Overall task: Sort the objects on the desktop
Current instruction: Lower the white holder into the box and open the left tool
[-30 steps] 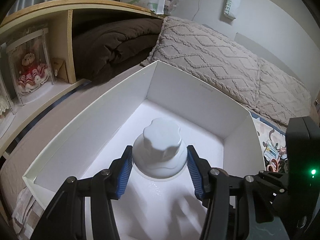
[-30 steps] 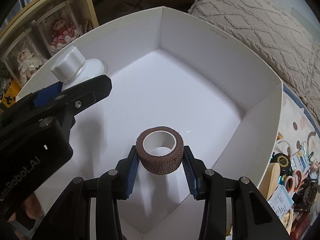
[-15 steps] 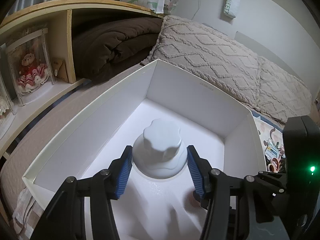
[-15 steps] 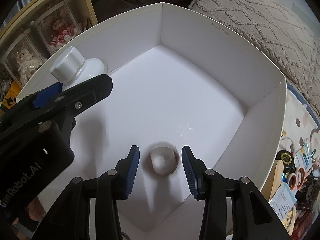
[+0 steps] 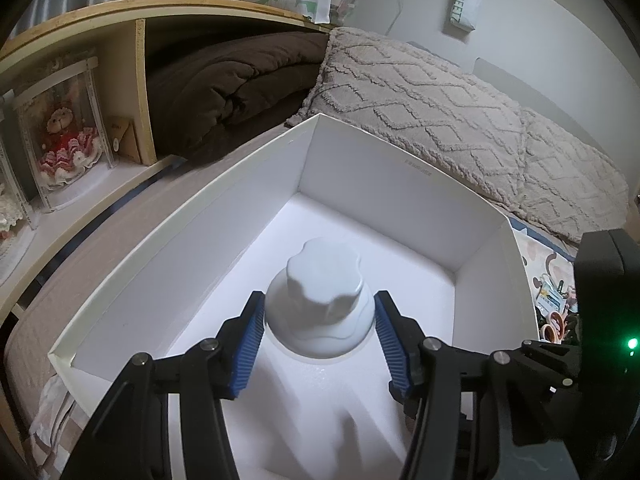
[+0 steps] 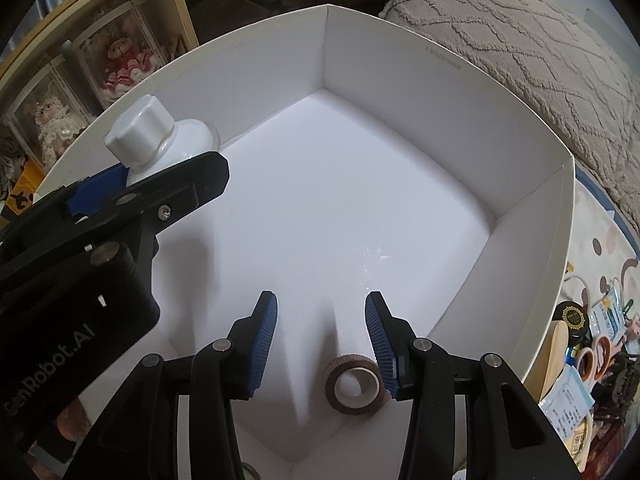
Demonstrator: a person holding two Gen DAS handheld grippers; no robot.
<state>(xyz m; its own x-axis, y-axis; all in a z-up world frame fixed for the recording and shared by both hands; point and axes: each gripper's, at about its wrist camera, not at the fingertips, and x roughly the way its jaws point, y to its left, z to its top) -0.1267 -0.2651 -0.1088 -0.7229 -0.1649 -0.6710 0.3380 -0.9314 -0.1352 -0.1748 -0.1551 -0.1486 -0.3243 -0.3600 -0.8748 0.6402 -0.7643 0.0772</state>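
Your left gripper (image 5: 318, 322) has its blue pads on either side of the white bottle (image 5: 318, 312), right against its rounded shoulder, so it looks pinched, though the left pad's contact is clearer than the right one's. The bottle stands upright with its scalloped cap pointing up, between the tongs and low over the floor of the white box (image 5: 180, 248); you can't tell from either view if its base is actually resting on the bottom. Your right gripper (image 6: 320, 320) is spread with nothing between its pads, hanging over the same box. The brown tape roll (image 6: 354, 384) lies on the box floor below and slightly right of those tongs, near the front corner, partly tucked behind the right finger. From the right wrist view, the left gripper and bottle sit off to the upper left by the box wall. Out past the box: a textured beige blanket (image 5: 460, 120) beyond the far wall, a shelf with a boxed teddy bear (image 5: 60, 128) to the left, and a jumble of small desk stuff (image 6: 584, 352) on the right.
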